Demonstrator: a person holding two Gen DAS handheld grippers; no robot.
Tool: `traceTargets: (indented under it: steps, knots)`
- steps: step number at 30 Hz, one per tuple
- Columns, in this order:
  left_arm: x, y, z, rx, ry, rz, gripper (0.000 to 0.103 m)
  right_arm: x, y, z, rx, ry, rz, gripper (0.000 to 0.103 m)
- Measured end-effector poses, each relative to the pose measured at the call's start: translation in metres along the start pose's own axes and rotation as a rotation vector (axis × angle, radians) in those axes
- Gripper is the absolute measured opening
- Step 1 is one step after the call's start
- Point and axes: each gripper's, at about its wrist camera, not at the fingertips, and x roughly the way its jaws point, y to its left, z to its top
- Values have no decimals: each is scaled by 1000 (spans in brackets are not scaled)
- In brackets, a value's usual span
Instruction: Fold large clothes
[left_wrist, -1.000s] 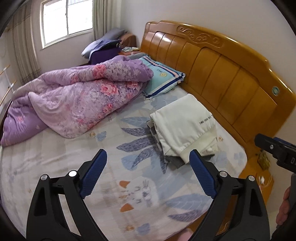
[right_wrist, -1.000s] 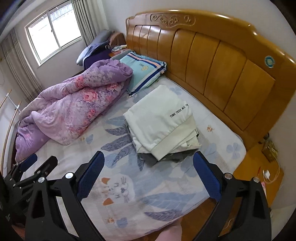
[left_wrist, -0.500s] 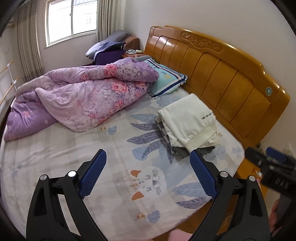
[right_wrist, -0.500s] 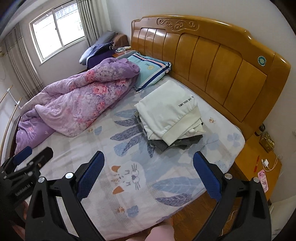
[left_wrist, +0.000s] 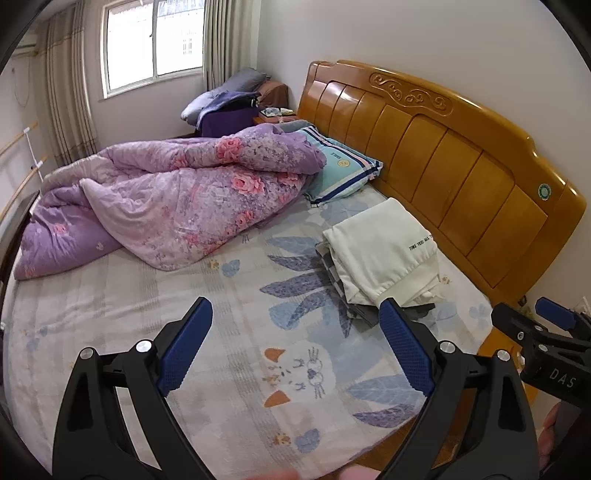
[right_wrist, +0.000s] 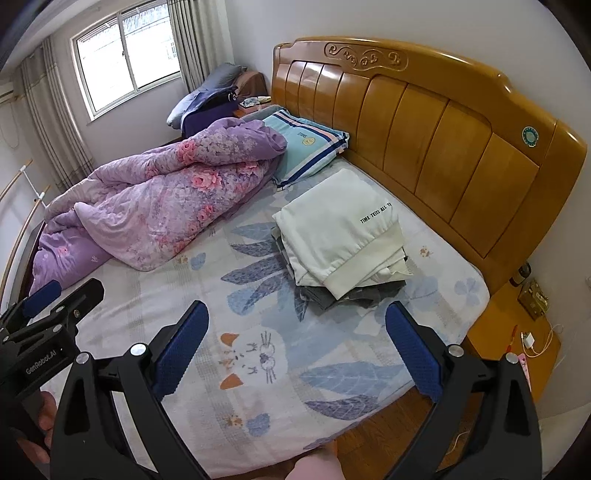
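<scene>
A folded cream garment (left_wrist: 384, 251) (right_wrist: 340, 236) with black lettering lies on top of a stack of folded grey clothes (left_wrist: 354, 310) (right_wrist: 332, 297) on the bed, near the wooden headboard (left_wrist: 443, 155) (right_wrist: 424, 122). My left gripper (left_wrist: 295, 343) is open and empty, held above the foot side of the bed, well short of the stack. My right gripper (right_wrist: 297, 343) is open and empty at a similar distance. Each gripper shows at the edge of the other's view, the right one (left_wrist: 546, 332) and the left one (right_wrist: 48, 306).
A crumpled purple floral quilt (left_wrist: 166, 199) (right_wrist: 155, 199) covers the far left of the bed. A blue striped pillow (left_wrist: 343, 170) (right_wrist: 306, 144) lies at the headboard. The leaf-print sheet (left_wrist: 258, 295) (right_wrist: 266, 280) lies flat. A wooden nightstand (right_wrist: 517, 332) stands right.
Both grippers have pulled back and up from the bed, so the folded stack looks smaller and farther. Both stay open and empty.
</scene>
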Motion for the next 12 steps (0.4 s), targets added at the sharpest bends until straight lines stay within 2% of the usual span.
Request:
traceTargets:
  steps: [2, 5, 12]
  knots:
    - [0, -3, -1, 12, -10, 18, 92, 2, -2, 1, 5, 6, 3, 93]
    - [5, -4, 0, 7, 27, 7, 92, 4, -2, 2, -5, 8, 4, 93]
    - [7, -6, 3, 7, 35, -7, 92, 4, -1, 3, -15, 12, 3, 93]
